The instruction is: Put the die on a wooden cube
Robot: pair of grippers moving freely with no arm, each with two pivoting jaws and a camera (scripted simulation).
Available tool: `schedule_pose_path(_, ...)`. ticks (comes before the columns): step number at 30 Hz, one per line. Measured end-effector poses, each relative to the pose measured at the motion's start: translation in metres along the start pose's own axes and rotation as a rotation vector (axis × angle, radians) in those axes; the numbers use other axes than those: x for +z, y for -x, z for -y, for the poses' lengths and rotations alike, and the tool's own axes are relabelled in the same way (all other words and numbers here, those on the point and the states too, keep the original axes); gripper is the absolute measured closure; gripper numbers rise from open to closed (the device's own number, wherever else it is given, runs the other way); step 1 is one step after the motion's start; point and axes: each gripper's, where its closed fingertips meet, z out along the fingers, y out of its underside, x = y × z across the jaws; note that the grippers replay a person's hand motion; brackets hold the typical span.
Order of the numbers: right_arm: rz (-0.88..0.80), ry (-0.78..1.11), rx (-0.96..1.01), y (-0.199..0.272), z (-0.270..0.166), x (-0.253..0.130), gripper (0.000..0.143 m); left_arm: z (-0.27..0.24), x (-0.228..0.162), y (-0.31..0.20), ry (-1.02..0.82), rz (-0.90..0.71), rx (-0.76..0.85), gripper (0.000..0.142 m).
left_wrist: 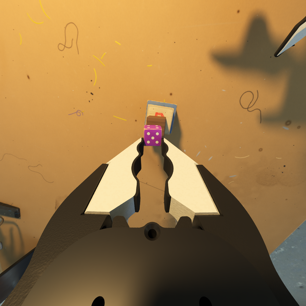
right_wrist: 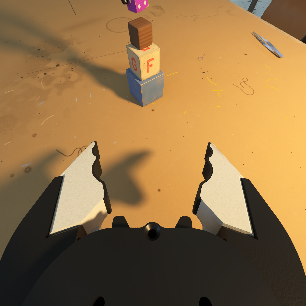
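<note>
My left gripper [left_wrist: 152,141] is shut on a magenta die with white pips [left_wrist: 152,136] at its fingertips. I look down on a stack: a brown wooden cube [left_wrist: 156,121] on a pale lettered cube [left_wrist: 167,110] on a blue cube [left_wrist: 161,103]. In the right wrist view the die [right_wrist: 138,5] hangs a little above the brown cube [right_wrist: 140,33], apart from it. Under it stand the lettered cube [right_wrist: 144,63] and the blue cube [right_wrist: 145,89]. My right gripper [right_wrist: 151,144] is open and empty, low over the table in front of the stack.
The orange table [right_wrist: 215,132] is scratched and speckled. A thin metal blade [right_wrist: 268,44] lies at the far right near the table edge. A finger of the right gripper [left_wrist: 291,38] shows at the top right of the left wrist view. A dark bar [left_wrist: 10,212] lies at the left.
</note>
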Motion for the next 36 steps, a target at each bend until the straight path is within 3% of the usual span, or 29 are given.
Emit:
schedule_pose_path(23,0.007,0.003,0.003,0.001,0.000,0.001,0.017,0.001,0.011,-0.004,0.034,-0.057,0.009,0.122)
schedule_pose_path(30,-0.010,-0.009,0.014,-0.002,0.000,-0.001,0.015,-0.002,0.003,0.001,-0.035,-0.014,-0.040,0.092)
schedule_pose_path(36,-0.019,-0.004,0.064,-0.009,-0.006,-0.001,0.013,-0.034,-0.025,-0.004,-0.335,0.138,-0.222,0.062)
